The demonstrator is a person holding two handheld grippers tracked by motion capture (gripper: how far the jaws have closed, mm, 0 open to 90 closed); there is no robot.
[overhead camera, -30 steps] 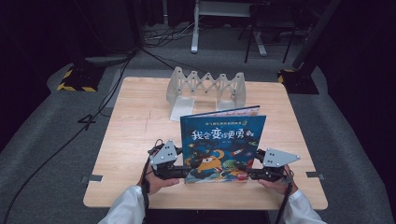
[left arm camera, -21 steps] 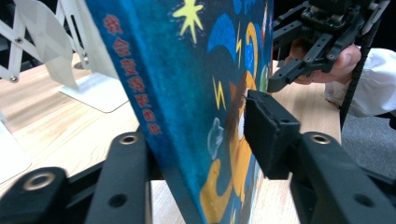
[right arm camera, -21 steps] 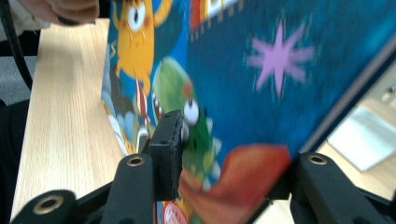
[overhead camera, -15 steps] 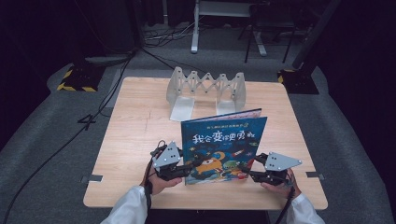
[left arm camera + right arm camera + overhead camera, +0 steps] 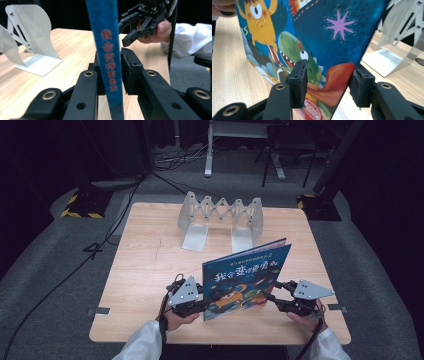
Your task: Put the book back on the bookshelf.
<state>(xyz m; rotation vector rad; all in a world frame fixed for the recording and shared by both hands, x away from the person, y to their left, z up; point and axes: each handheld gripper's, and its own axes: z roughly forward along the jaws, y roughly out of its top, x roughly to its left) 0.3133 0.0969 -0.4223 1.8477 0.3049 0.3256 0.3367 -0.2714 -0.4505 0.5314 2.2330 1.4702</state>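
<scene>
A blue picture book (image 5: 245, 275) with monsters on its cover stands tilted on the wooden table (image 5: 150, 260), near the front edge. My left gripper (image 5: 207, 300) is shut on its spine. In the left gripper view the pads clamp the blue spine (image 5: 106, 37) from both sides, the jaws (image 5: 111, 70) having just been closing. My right gripper (image 5: 272, 295) is at the book's lower right corner. In the right gripper view that corner (image 5: 332, 82) sits between its jaws (image 5: 328, 85), which have just been opening and do not press on it.
A white folding rack (image 5: 220, 215) with two flat feet stands at the back of the table; it also appears in the gripper views (image 5: 32, 40) (image 5: 402, 22). Dark floor, cables and stands surround the table. Sleeved forearms enter from the bottom edge.
The book has turned and stands steeper, its cover narrower in the high view. The left jaws have closed onto its spine. The right gripper has shifted a little right.
</scene>
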